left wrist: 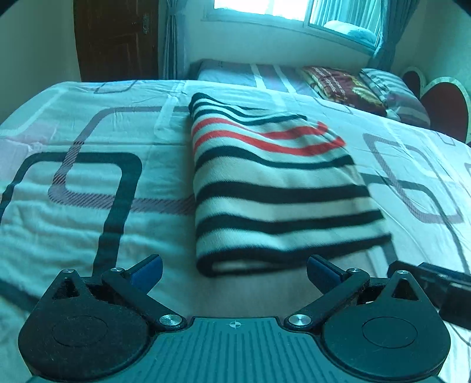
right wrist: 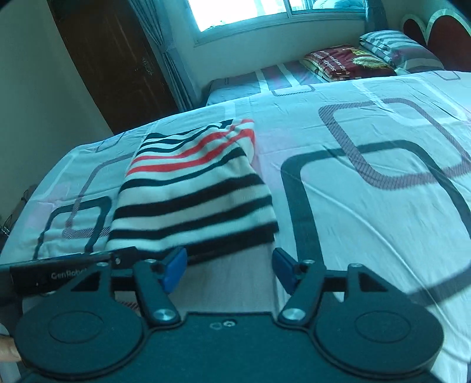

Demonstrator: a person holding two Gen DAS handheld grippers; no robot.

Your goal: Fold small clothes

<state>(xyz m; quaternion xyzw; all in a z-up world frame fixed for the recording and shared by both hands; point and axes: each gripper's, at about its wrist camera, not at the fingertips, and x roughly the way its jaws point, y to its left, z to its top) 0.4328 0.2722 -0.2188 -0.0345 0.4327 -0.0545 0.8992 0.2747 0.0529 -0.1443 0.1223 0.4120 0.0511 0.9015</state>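
A small striped garment (left wrist: 273, 185), white with black and red stripes, lies folded into a narrow rectangle on the bed. It also shows in the right wrist view (right wrist: 191, 194). My left gripper (left wrist: 234, 269) is open and empty, its blue pads just short of the garment's near edge. My right gripper (right wrist: 229, 269) is open and empty, just before the garment's near right corner. Part of the other gripper's black body shows at the right edge of the left wrist view (left wrist: 435, 285) and at the left edge of the right wrist view (right wrist: 61, 275).
The bed sheet (left wrist: 88, 188) is pale with dark rounded-square patterns. A second bed (left wrist: 265, 76) behind holds a folded dark red blanket (left wrist: 338, 85) and a striped pillow (left wrist: 391, 88). A brown door (left wrist: 117, 38), curtains and a window (left wrist: 265, 8) are at the back.
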